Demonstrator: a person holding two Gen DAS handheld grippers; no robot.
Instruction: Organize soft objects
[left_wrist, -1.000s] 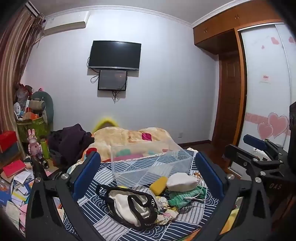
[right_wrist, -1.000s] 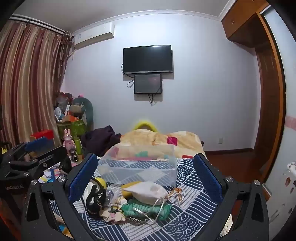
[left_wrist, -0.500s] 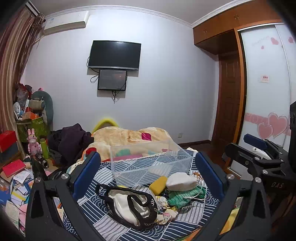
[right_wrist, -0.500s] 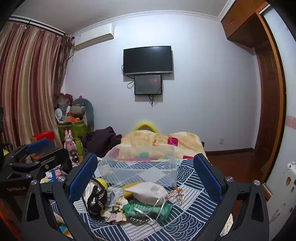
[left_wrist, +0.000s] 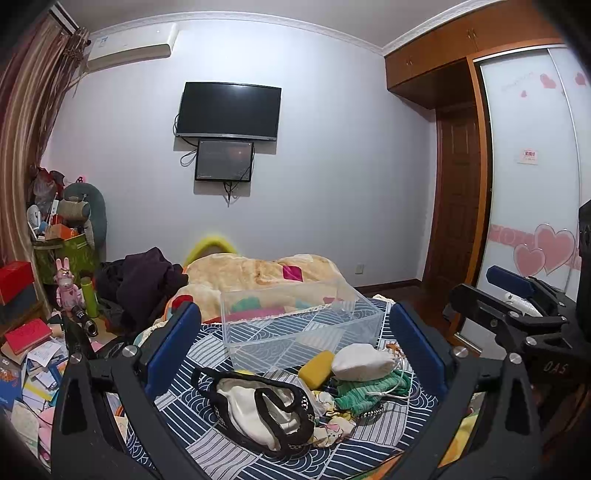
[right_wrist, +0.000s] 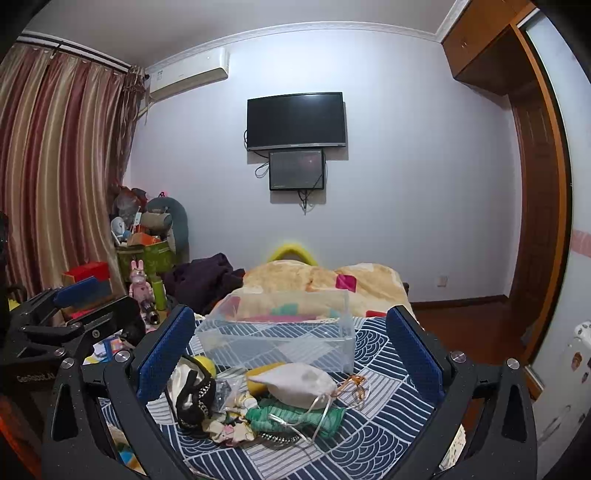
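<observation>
A pile of soft things lies on the blue patterned bedspread (left_wrist: 207, 443): a white and black garment (left_wrist: 258, 406), a yellow sponge (left_wrist: 316, 369), a white drawstring pouch (left_wrist: 362, 362) and a green knit piece (left_wrist: 358, 395). Behind them stands an empty clear plastic bin (left_wrist: 299, 325). My left gripper (left_wrist: 295, 339) is open and empty, held back from the pile. My right gripper (right_wrist: 291, 347) is open and empty too; the pouch (right_wrist: 295, 384), green knit (right_wrist: 295, 417) and bin (right_wrist: 277, 332) lie ahead of it.
A beige blanket (left_wrist: 255, 273) and dark clothes (left_wrist: 147, 284) lie beyond the bin. Boxes, books and toys (left_wrist: 33, 332) crowd the floor at the left. A wardrobe (left_wrist: 532, 184) and a door (left_wrist: 458, 206) stand at the right. A TV (left_wrist: 229, 110) hangs on the far wall.
Both views have shifted very slightly; the grippers stay open and the pile and bin have not moved.
</observation>
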